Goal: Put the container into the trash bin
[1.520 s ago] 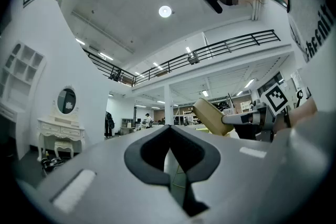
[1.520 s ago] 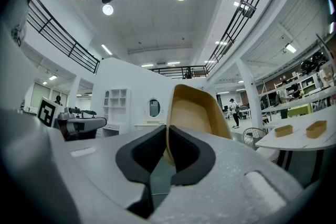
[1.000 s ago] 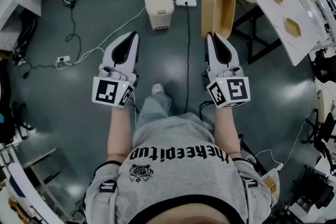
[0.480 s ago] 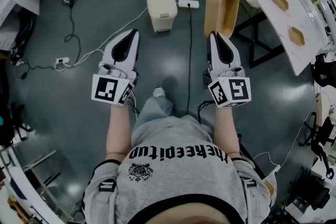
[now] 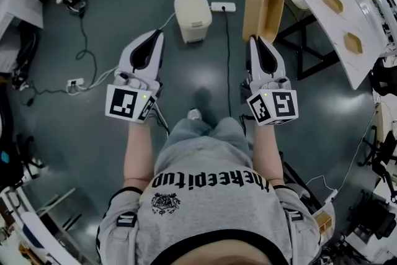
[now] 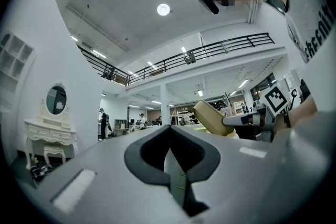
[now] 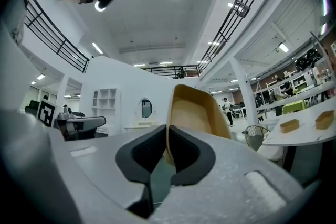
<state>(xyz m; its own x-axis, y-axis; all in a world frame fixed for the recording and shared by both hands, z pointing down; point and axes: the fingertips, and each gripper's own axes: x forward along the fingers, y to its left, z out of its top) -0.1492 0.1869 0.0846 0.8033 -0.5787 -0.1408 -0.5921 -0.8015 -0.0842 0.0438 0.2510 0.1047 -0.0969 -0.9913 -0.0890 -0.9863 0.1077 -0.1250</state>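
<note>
Leftmost, the left gripper (image 5: 156, 39) hangs over the dark floor, below and left of the trash bin (image 5: 192, 7), its jaws pressed together with nothing between them. The cream bin stands on the floor with its lid down, and a white power strip (image 5: 223, 7) lies just right of it. Further right of the bin, the right gripper (image 5: 255, 41) has its jaws clamped on the rim of the tan container (image 5: 263, 9), held off the floor and stood on edge. Well right of the bin, a white table (image 5: 341, 23) carries two tan trays (image 5: 332, 2).
</note>
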